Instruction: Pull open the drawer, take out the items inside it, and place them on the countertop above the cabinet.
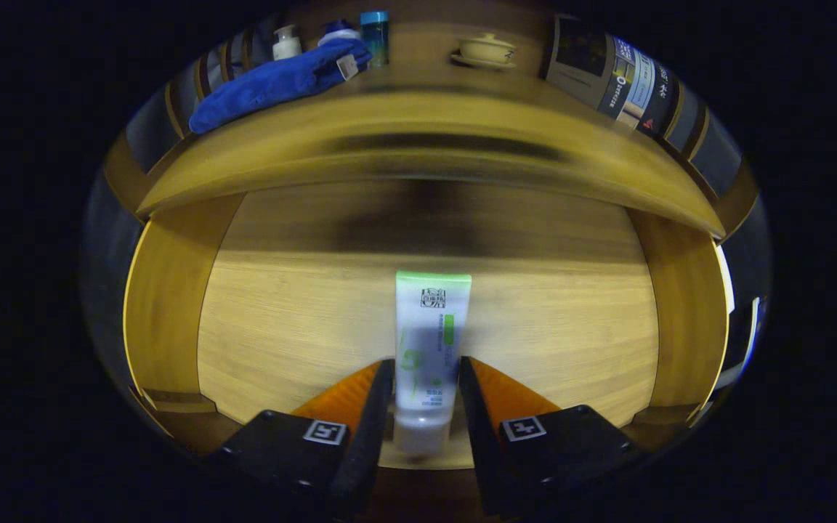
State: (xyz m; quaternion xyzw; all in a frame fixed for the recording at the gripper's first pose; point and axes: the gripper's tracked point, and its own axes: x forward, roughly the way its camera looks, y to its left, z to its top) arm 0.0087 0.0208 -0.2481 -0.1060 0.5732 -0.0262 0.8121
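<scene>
The gripper (pixel 426 370) has its two fingers set either side of a white tube (pixel 429 349) with a green end, and they look closed against its sides near the cap end, though the blur makes it hard to be sure both truly press on it. The tube lies lengthwise between the fingers, cap toward the camera and green crimped end pointing ahead, inside the open drawer (pixel 302 327), on or just above its wooden floor; I cannot tell whether it is already lifted. The drawer's side walls rise to left and right, and the countertop (pixel 418 123) juts out above and beyond it. On that countertop lie a blue cloth (pixel 273 83), a small white bottle (pixel 286 42), a blue-capped bottle (pixel 375 33) and a lidded cup on a saucer (pixel 487 51). The main risk, as I judge it, is the hold: a soft, smooth tube pinched close to one end can swivel or slide out on the way up. The overhanging counter edge is the next hazard, since the tube's far end could catch under it. Setting down among the cloth and bottles could knock something over.
</scene>
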